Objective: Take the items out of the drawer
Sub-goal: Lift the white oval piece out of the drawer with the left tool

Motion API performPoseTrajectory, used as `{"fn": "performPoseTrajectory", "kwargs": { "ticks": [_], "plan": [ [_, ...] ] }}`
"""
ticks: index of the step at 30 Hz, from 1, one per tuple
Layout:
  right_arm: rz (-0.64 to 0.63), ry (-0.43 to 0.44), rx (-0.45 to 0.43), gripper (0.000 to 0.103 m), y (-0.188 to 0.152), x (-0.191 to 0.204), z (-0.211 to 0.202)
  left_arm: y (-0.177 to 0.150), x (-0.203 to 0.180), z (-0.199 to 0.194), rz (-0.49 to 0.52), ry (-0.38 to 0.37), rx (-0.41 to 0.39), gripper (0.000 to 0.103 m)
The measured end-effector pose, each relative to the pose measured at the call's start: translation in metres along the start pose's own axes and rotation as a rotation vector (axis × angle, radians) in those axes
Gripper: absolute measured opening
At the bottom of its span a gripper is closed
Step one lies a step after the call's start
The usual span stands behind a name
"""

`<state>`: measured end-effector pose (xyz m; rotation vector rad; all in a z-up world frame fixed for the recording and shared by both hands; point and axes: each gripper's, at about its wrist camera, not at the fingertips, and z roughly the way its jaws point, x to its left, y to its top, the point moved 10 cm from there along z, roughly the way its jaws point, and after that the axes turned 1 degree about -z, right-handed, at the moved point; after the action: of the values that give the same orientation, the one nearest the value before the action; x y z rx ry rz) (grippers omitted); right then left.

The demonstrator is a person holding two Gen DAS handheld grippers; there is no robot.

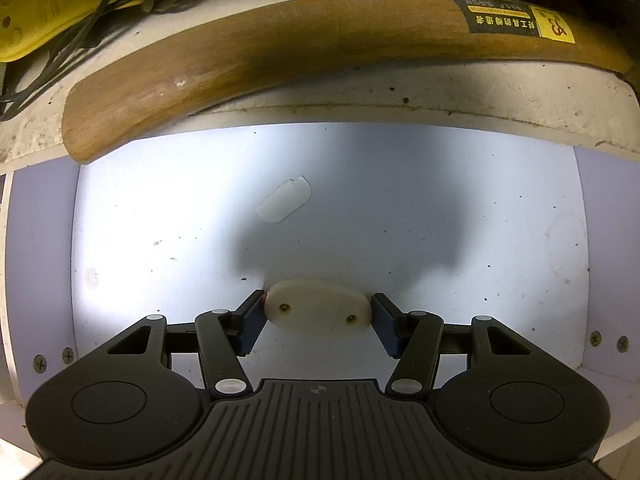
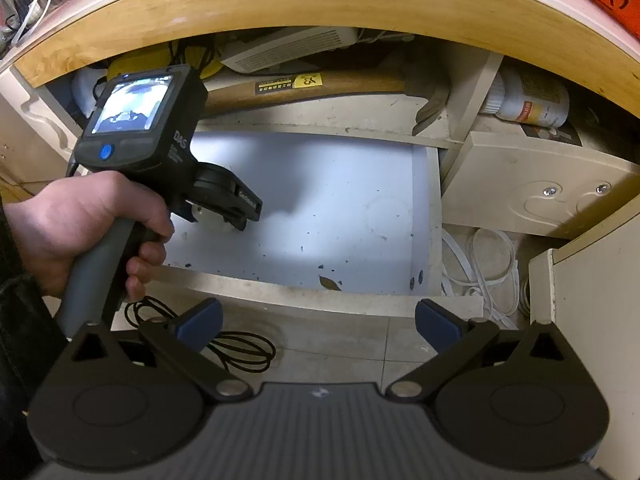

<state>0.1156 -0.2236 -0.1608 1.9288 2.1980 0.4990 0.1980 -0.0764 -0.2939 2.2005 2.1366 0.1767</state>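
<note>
— Fingers first: where's the hand?

— Left hand (image 2: 68,228) sits at the left of the right wrist view, wrapped round a grey grip, knuckles up, the device tilted forward and down into the drawer (image 2: 428,216). A small screen on its back faces up and left.

— And the drawer itself?

— Pulled out, pale floor brightly lit and speckled with dark bits. On that floor, centre of the left wrist view, lies a small flat white scrap (image 1: 285,201). Behind it, on the dusty ledge across the upper frame, rests a hammer (image 1: 248,64) with a wooden handle and a yellow-and-black label at upper right. A yellow object (image 1: 52,12) and black cables (image 1: 52,64) fill the upper left corner.

— Anything else nearby?

— Right of the drawer in the right wrist view, a white bottle (image 2: 528,100) lies on its side in the next compartment, and white cable (image 2: 484,264) is coiled below it. A black cord (image 2: 236,348) loops on the tiled floor in the lower left centre.

— Now the tongs?

— Left tongs (image 1: 318,316) are clenched on a cream oval piece (image 1: 318,312) with two brass screws, blue pads pressing each end, low over the drawer floor at lower centre. Whether the piece touches the floor I cannot tell.

— The other pair?

— Right tongs (image 2: 318,324) are released, blue pads (image 2: 200,320) well apart and holding nothing, hanging outside the drawer front above the tiles
</note>
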Motion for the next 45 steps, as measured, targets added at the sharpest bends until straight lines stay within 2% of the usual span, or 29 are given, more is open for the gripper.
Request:
{"fn": "performPoseTrajectory", "kwargs": {
  "ticks": [15, 19, 29, 39, 45],
  "plan": [
    [-0.003, 0.001, -0.003, 0.103, 0.000, 0.002, -0.003, -0.022, -0.005, -0.027, -0.002, 0.017, -0.012, 0.055],
    [-0.007, -0.001, -0.004, 0.103, 0.000, 0.002, -0.004, -0.031, 0.012, -0.037, 0.007, 0.012, -0.028, 0.055],
    [-0.020, -0.010, 0.005, 0.103, -0.003, 0.003, -0.003, 0.008, -0.024, -0.036, -0.004, -0.004, -0.028, 0.055],
    [-0.030, -0.013, 0.008, 0.103, -0.003, 0.005, -0.002, 0.004, 0.005, -0.105, 0.021, -0.028, -0.026, 0.055],
    [-0.039, -0.018, 0.013, 0.103, -0.004, 0.007, -0.001, 0.010, 0.005, -0.130, 0.041, -0.046, -0.047, 0.055]
  ]
}}
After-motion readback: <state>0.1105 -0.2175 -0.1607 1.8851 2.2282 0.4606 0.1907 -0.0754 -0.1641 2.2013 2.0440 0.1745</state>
